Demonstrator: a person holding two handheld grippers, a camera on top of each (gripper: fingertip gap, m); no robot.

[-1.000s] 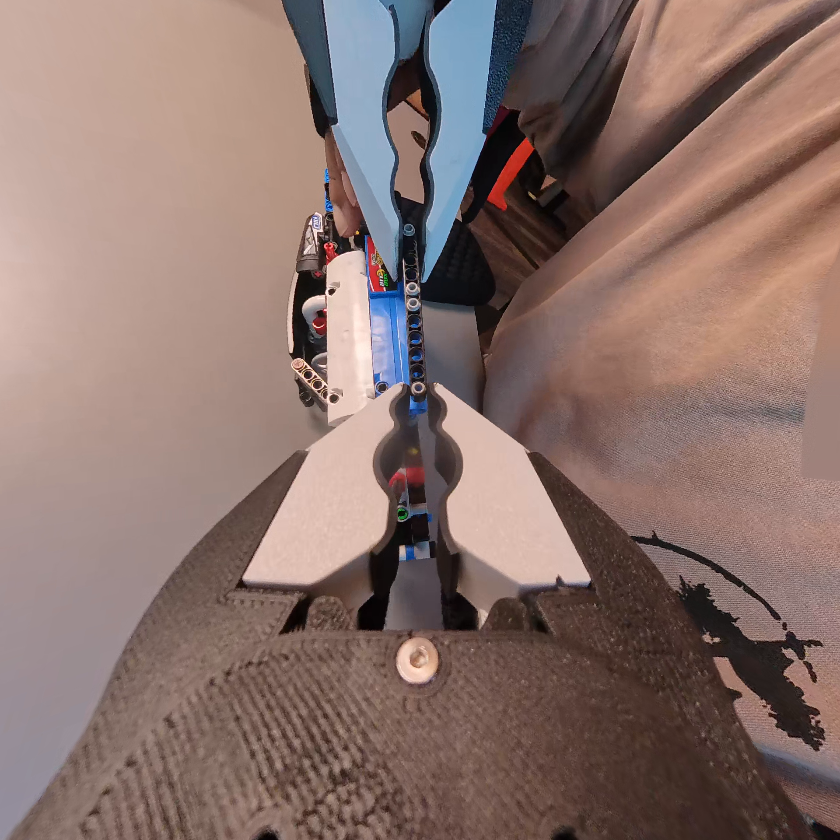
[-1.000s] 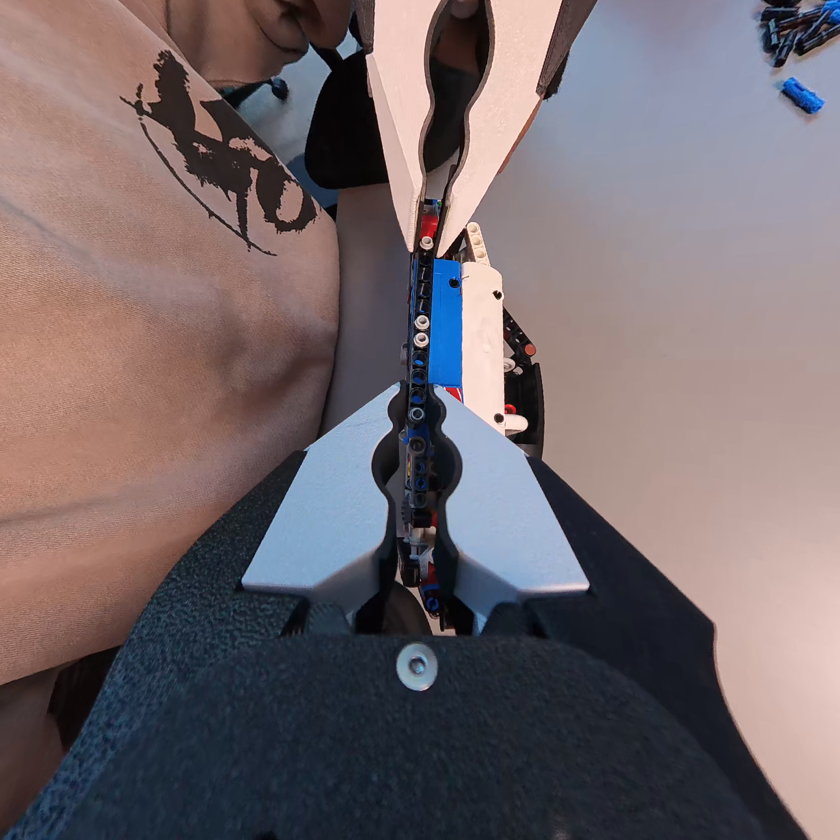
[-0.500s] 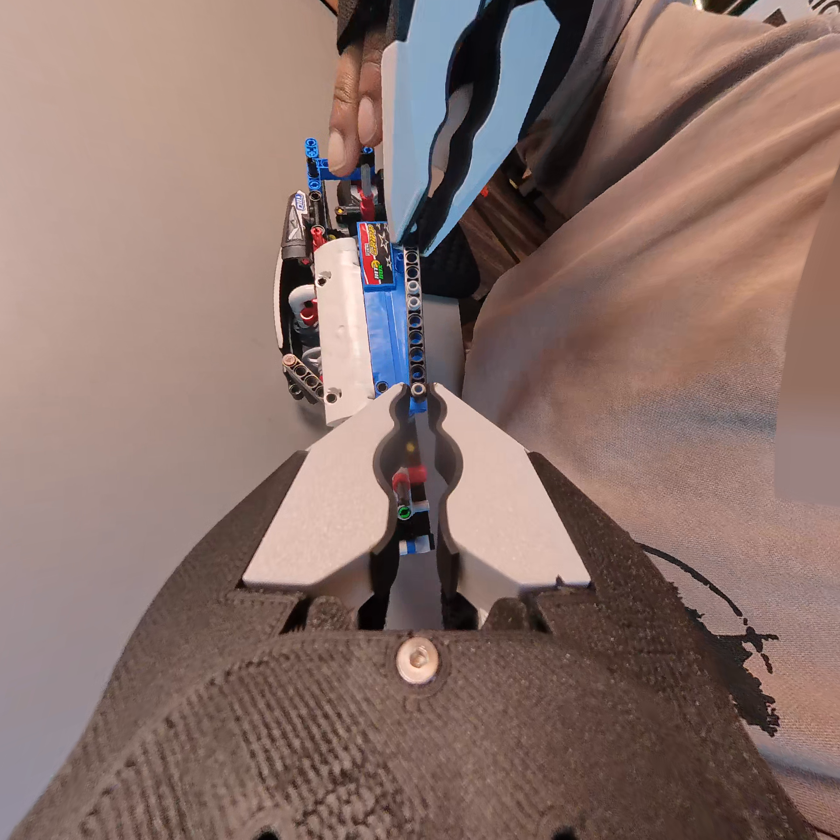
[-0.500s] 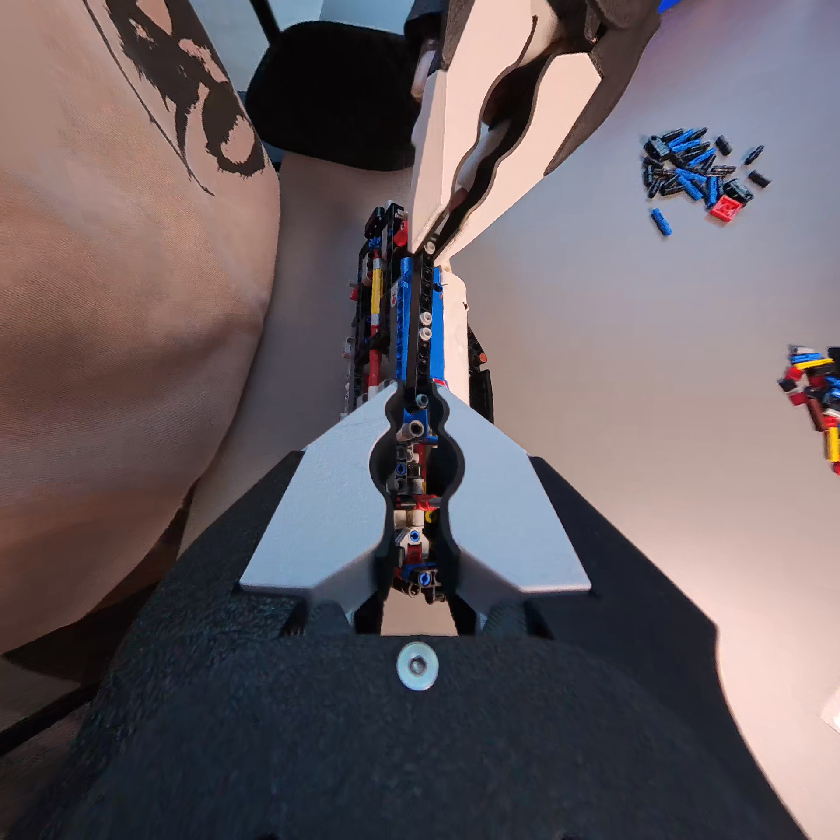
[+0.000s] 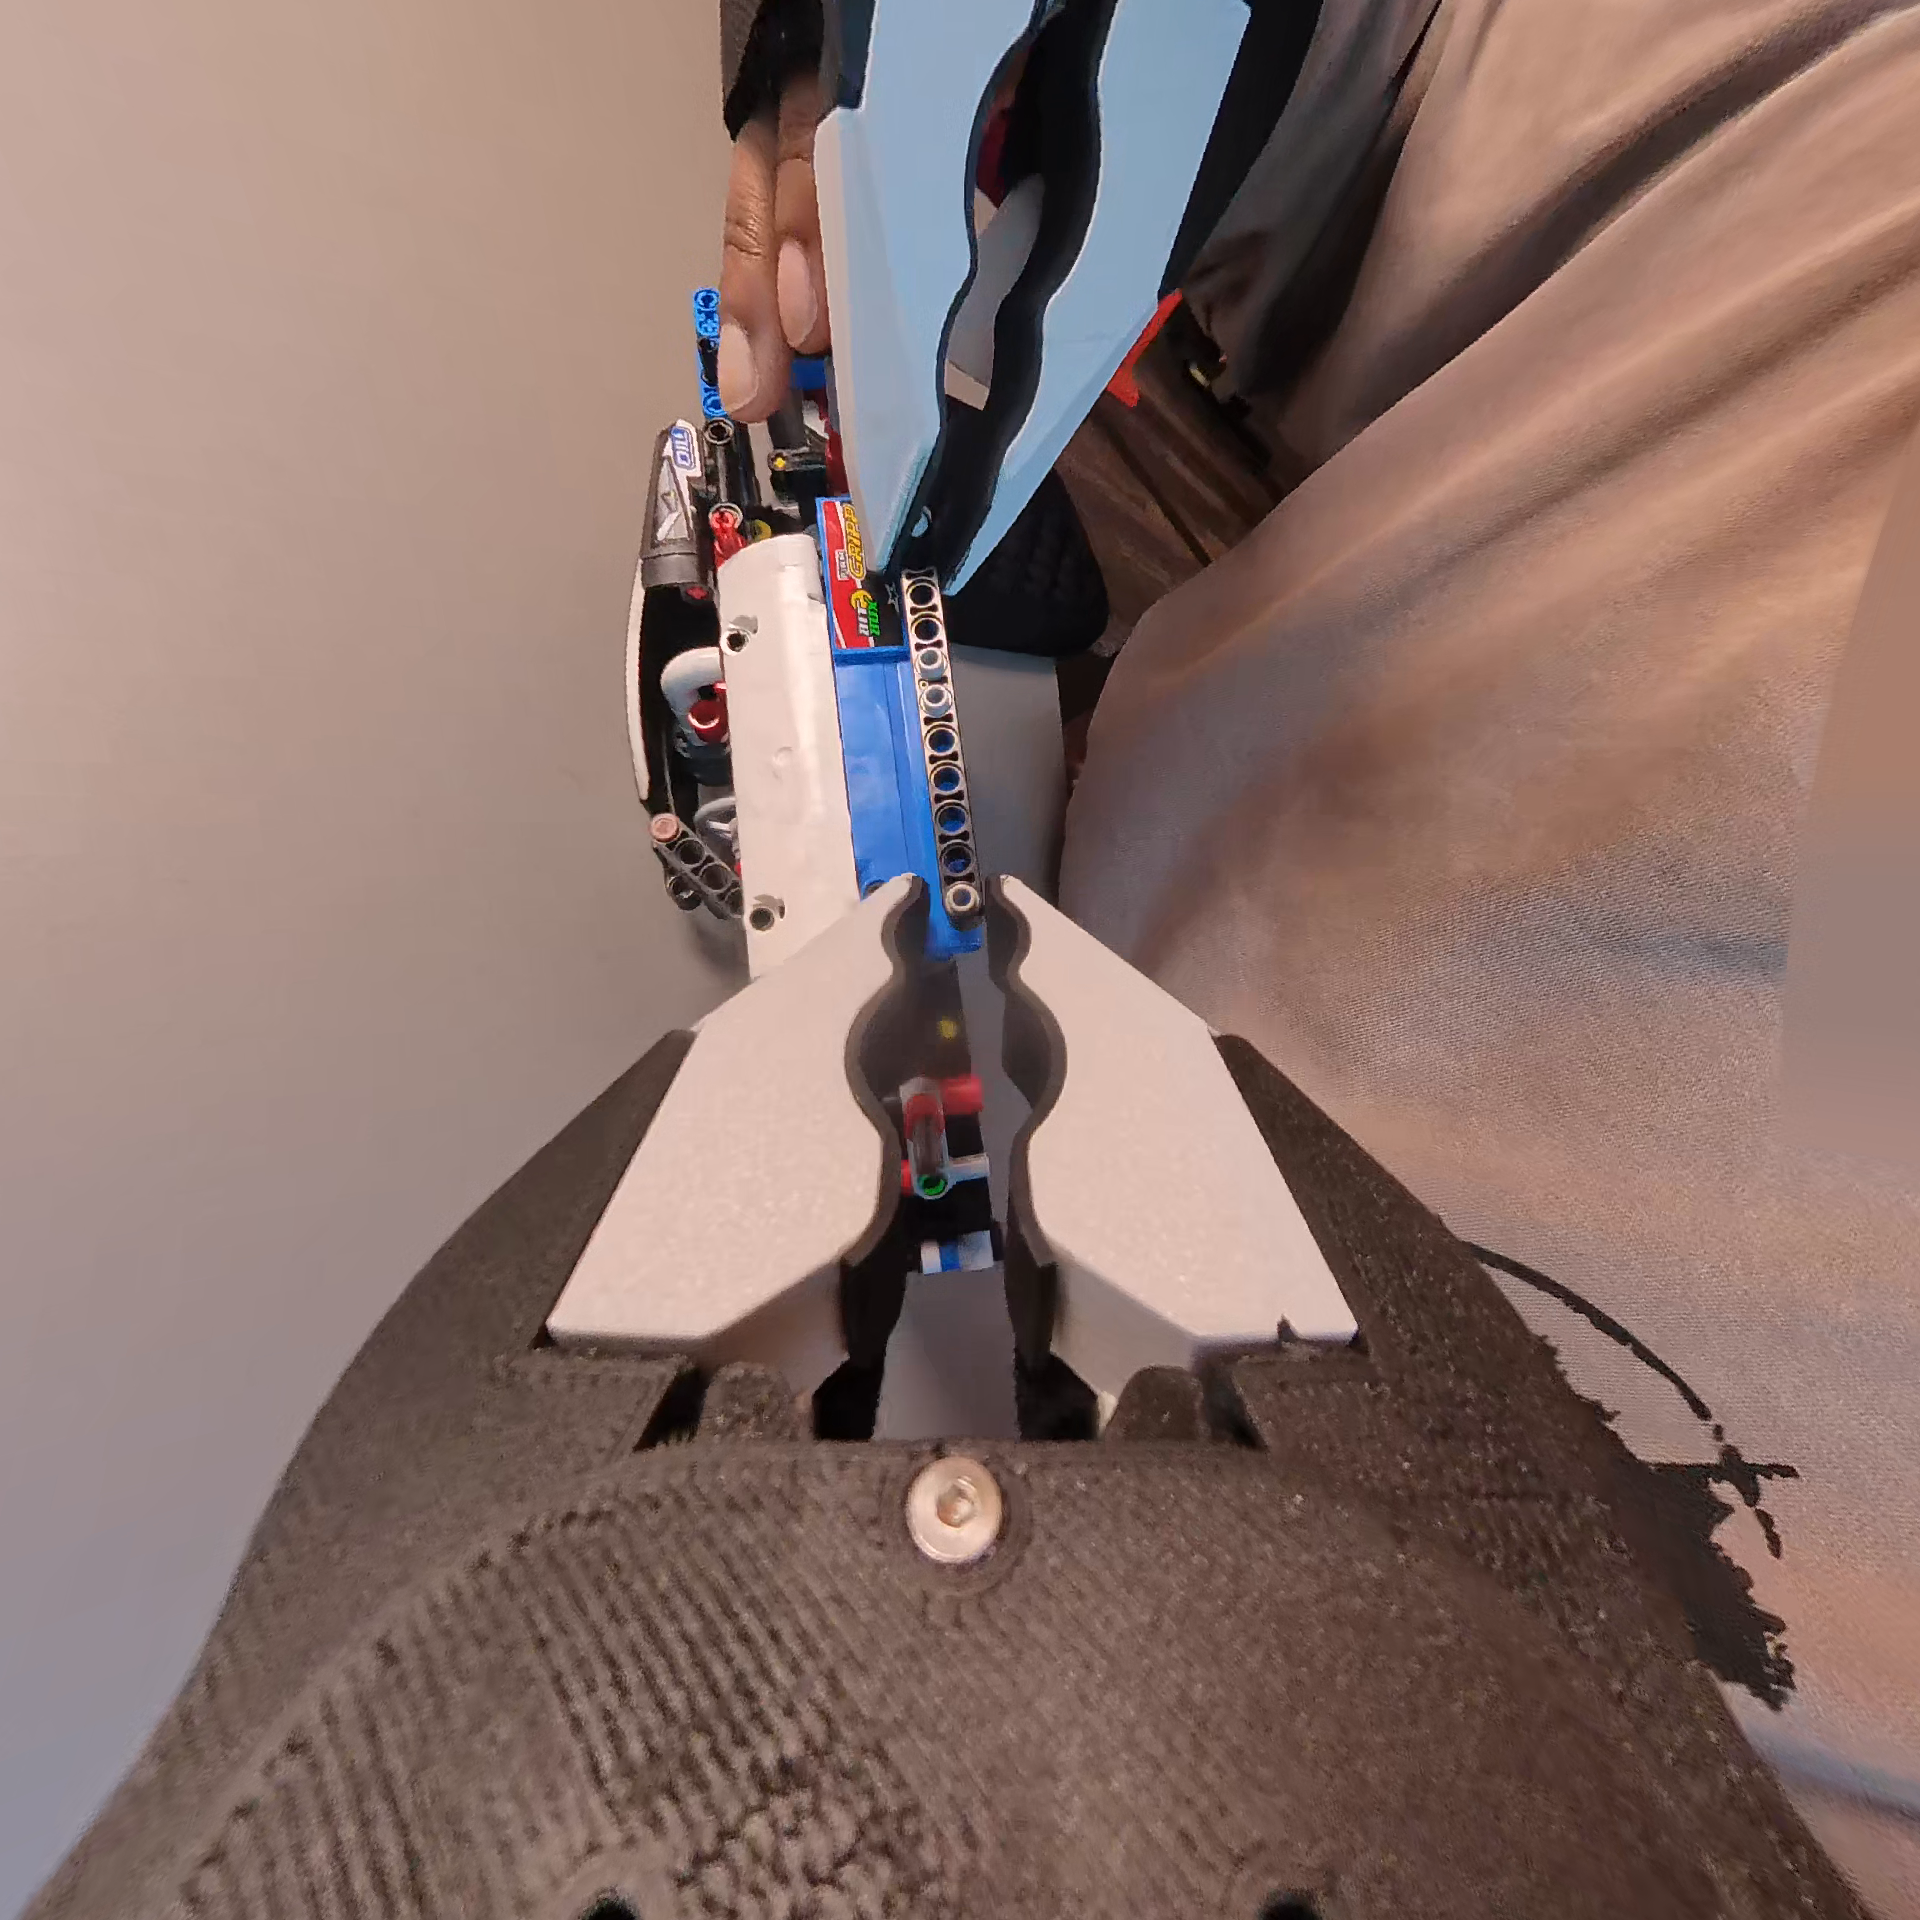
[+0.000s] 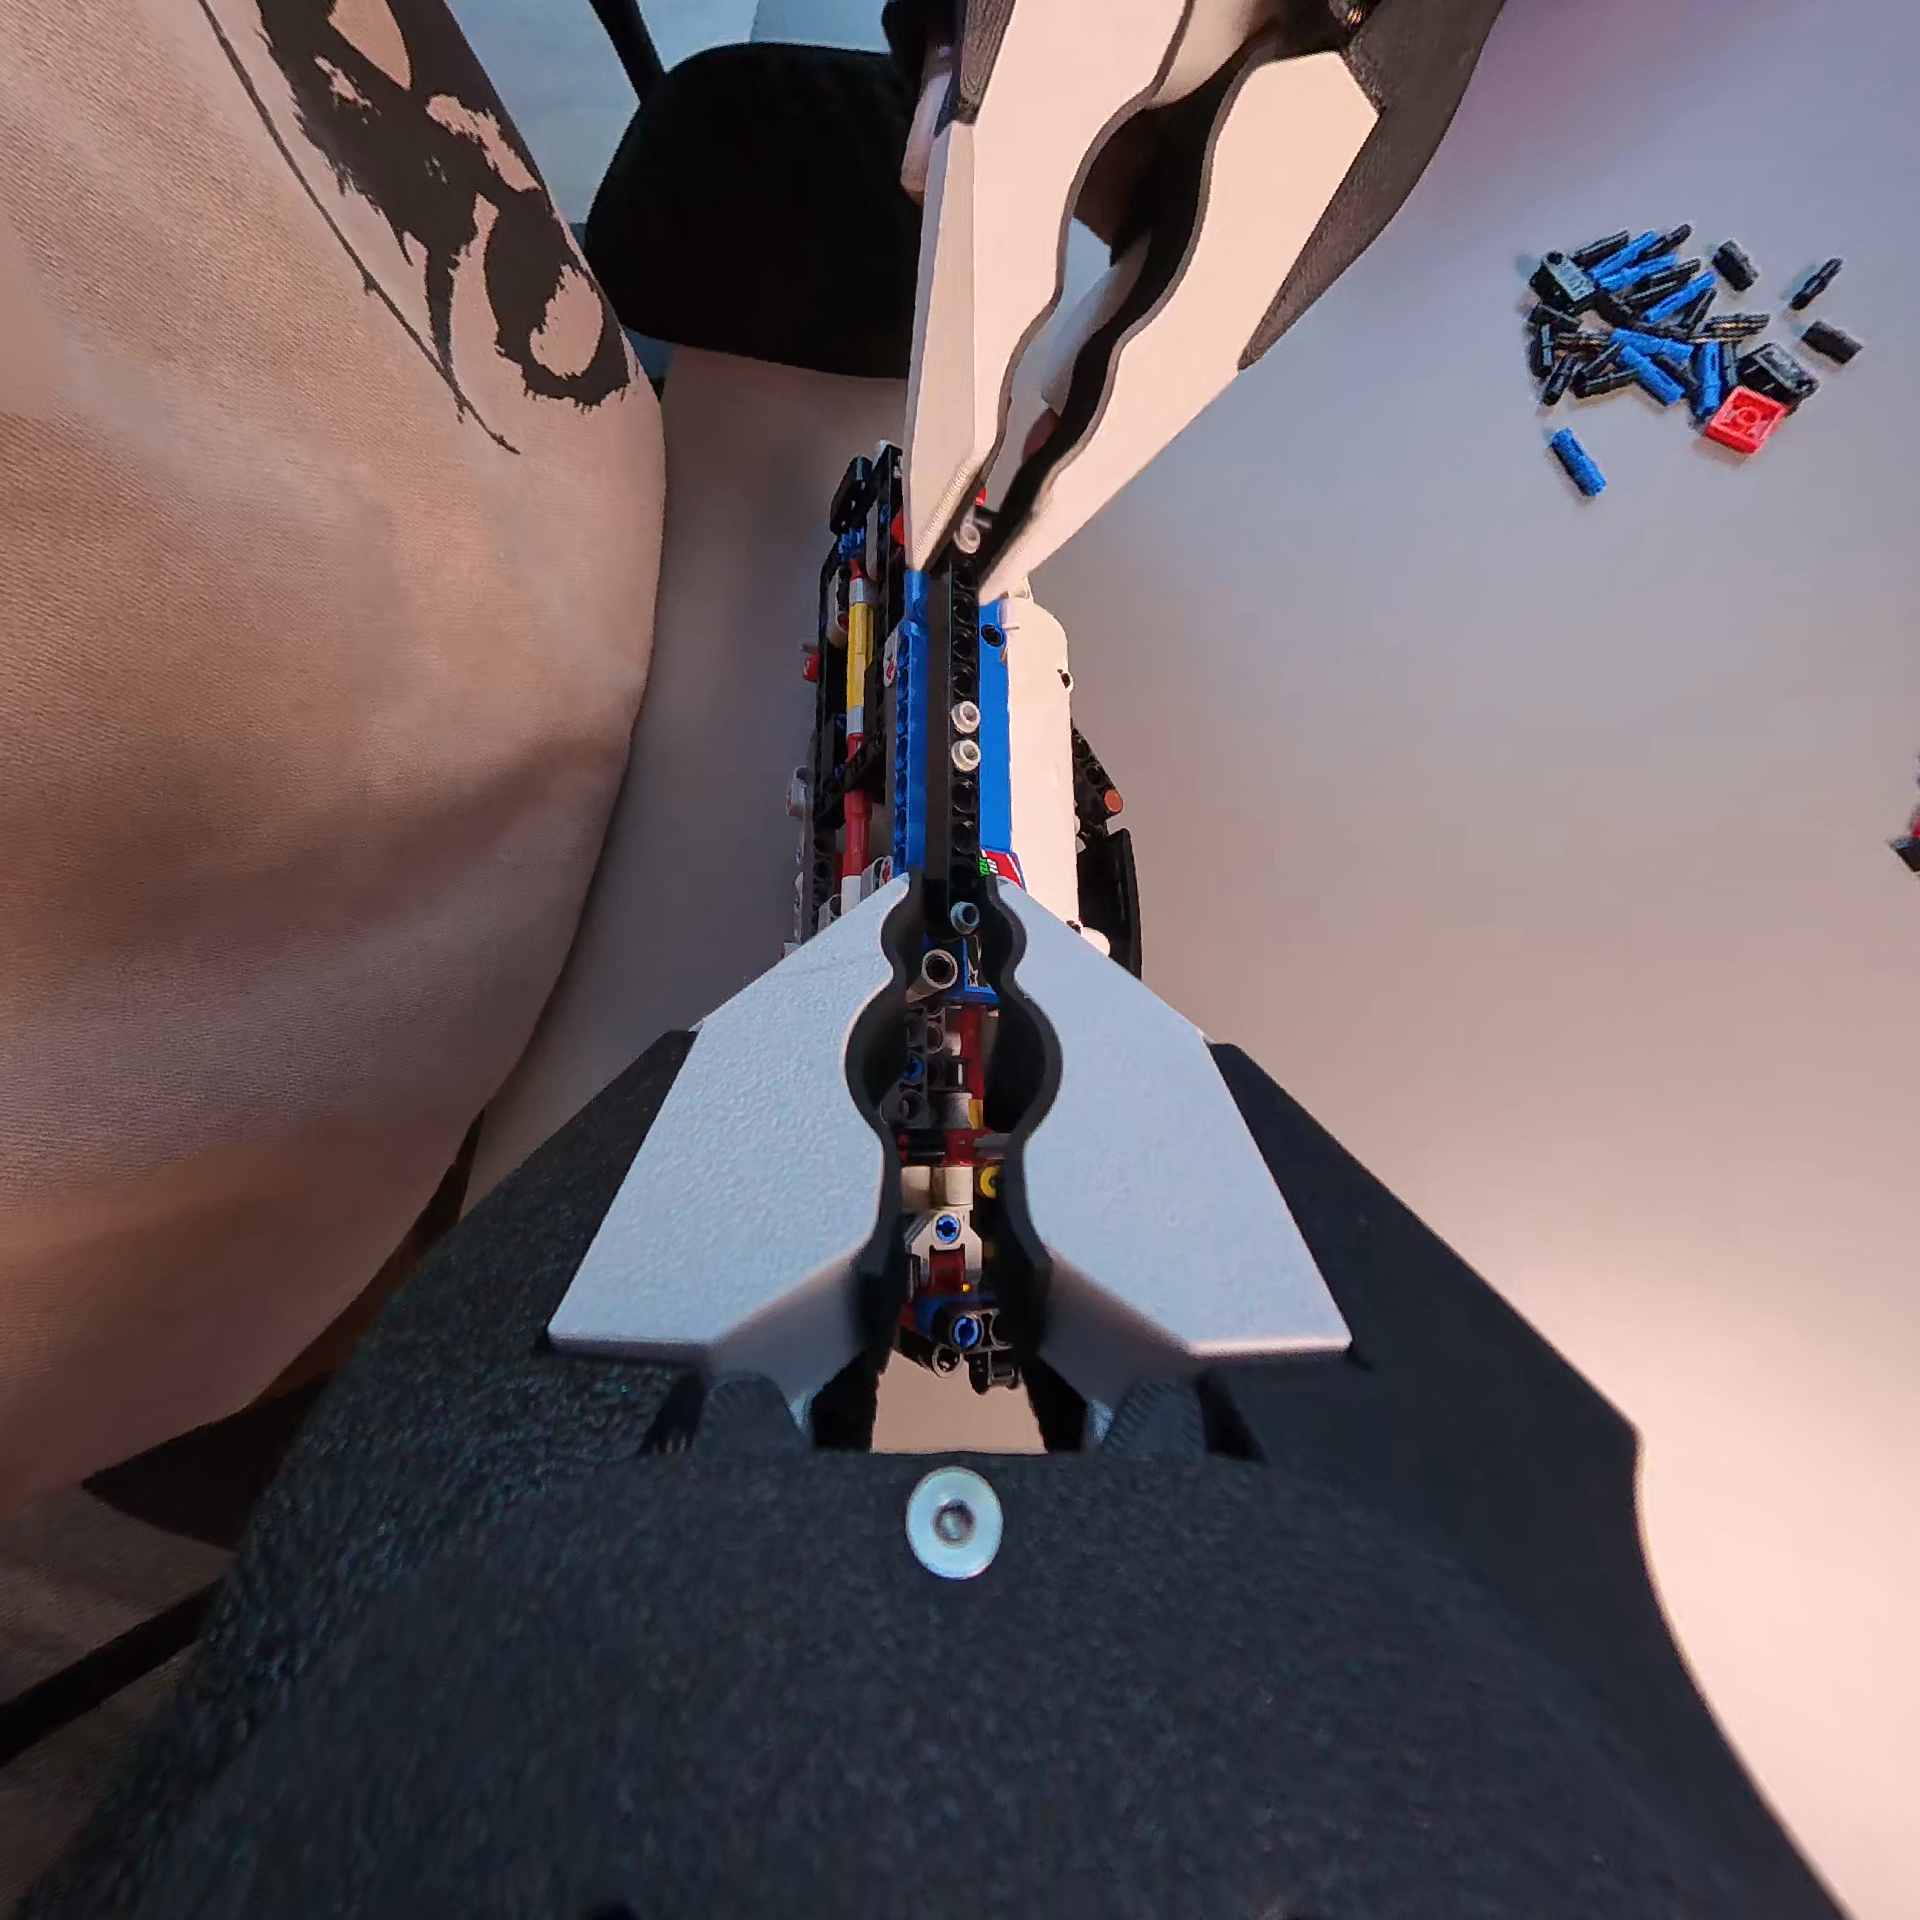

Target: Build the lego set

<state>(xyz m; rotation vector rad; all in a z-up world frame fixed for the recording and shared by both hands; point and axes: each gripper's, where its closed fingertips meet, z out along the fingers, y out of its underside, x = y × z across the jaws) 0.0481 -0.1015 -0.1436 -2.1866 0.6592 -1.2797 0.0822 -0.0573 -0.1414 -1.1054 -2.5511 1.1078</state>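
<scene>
A half-built lego vehicle (image 5: pixel 779 748) with a white panel, blue beams and a black holed beam is held in the air between my two grippers. My left gripper (image 5: pixel 961 904) is shut on one end of it. My right gripper (image 6: pixel 956 899) is shut on the other end of the vehicle (image 6: pixel 992 769). Each gripper also shows at the top of the other's view, tips on the model: the right gripper (image 5: pixel 920 566) in the left wrist view, the left gripper (image 6: pixel 961 551) in the right wrist view. Bare fingers (image 5: pixel 764 312) rest by the model's far end.
The pale table (image 6: pixel 1455 935) carries a pile of blue and black pins (image 6: pixel 1662 332), a red plate (image 6: pixel 1751 421) and a lone blue pin (image 6: pixel 1577 460) at the upper right. A person's beige shirt (image 6: pixel 260 675) is close by. A black chair seat (image 6: pixel 758 208) shows behind. The grippers' ends are close to 7 centimetres from one another.
Both grippers have turned together with the model still gripped. The model's side with more beams now faces the right wrist camera, and the loose piles have come into its view.
</scene>
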